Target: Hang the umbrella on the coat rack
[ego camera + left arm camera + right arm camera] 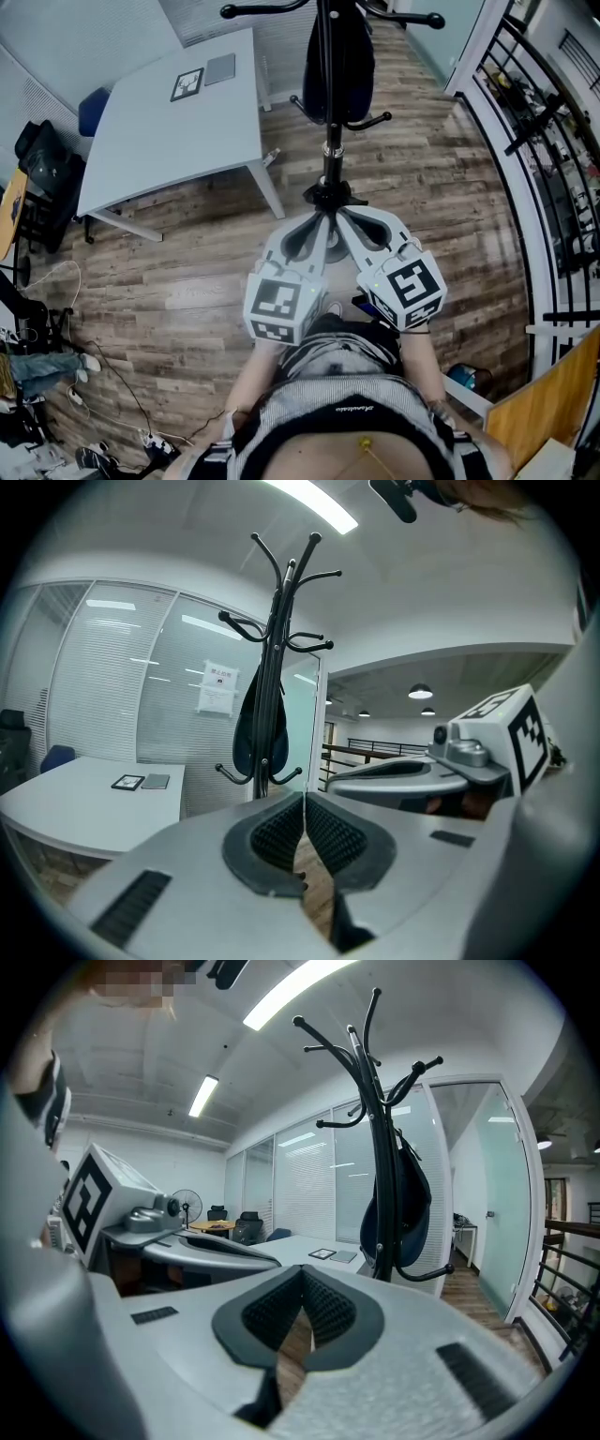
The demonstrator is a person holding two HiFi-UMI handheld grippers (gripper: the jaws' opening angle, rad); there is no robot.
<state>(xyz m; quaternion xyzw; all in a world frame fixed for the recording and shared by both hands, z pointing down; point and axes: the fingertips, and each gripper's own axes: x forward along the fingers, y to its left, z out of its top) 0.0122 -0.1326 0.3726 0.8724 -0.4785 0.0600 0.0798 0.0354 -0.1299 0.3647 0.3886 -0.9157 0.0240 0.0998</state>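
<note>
Umbrella up on the rack, both tongs empty.
The dark folded umbrella (337,56) is hung from a hook of the coat rack (332,155), close along the pole and kept clear of the floor. The left tongs (303,799) and right tongs (302,1274) are pressed together on nothing and held side by side short of the rack, so the job is judged done.

Smooth metal coat rack (332,165) on matt wood-plank floor (187,272).
</note>
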